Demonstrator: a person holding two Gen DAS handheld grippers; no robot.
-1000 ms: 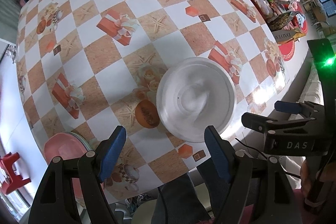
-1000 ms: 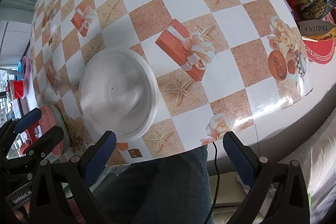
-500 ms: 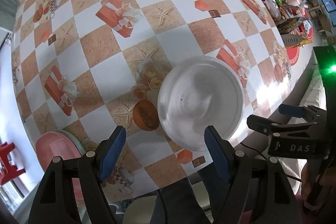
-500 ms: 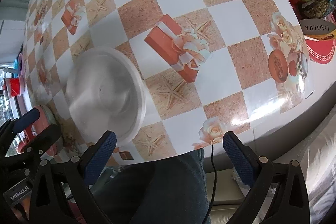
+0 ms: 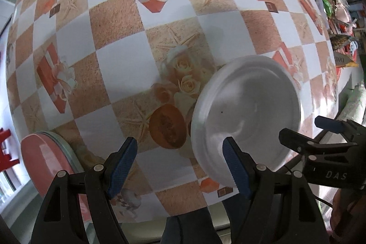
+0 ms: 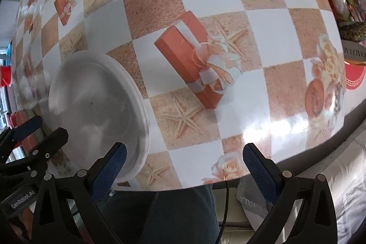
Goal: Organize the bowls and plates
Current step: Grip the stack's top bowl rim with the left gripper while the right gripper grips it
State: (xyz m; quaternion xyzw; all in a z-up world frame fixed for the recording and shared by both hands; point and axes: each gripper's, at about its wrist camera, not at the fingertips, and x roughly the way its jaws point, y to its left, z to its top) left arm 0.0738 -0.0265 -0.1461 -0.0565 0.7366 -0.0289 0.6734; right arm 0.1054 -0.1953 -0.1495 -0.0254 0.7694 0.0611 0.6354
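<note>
Seemingly early in the job, the left wrist view shows the left claw (image 5: 179, 166) spread wide and empty above the worktop (image 5: 119, 65), its right pad over the near rim of the white bowl (image 5: 247, 116), which sits by the worktop's near edge, well apart from the pink plate (image 5: 43, 157) at the left edge. Next, the right wrist view has the right claw (image 6: 183, 169) equally wide and empty, its left pad at the bowl's rim, so nothing is lifted and, judging by this, gathering bowl and plate remains undone.
</note>
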